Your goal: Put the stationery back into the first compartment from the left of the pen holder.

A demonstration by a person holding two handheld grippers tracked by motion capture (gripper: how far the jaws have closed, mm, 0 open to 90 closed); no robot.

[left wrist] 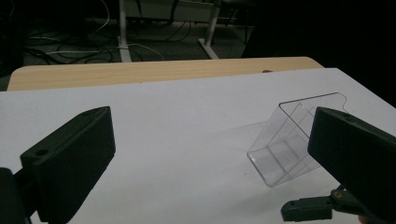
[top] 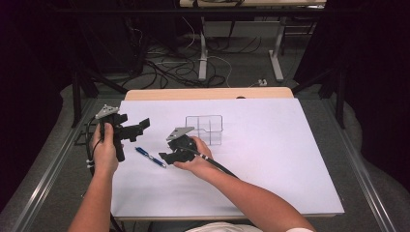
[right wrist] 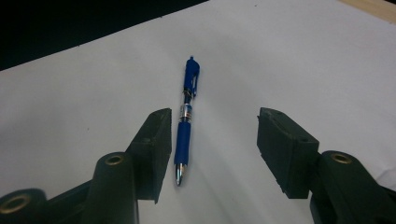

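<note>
blue pen (right wrist: 186,122) lay on white sheet (top: 270,159) — right gripper (right wrist: 212,140) over it, jaws spread | left gripper (left wrist: 210,154) beside pen — jaws apart, empty

A slim blue plastic click pen (right wrist: 186,122) with a silver metal tip and a clear banded middle lies between the matte black right gripper (right wrist: 214,148) jaws, on a plain white table sheet (right wrist: 289,60) edged by pale wood.
</note>
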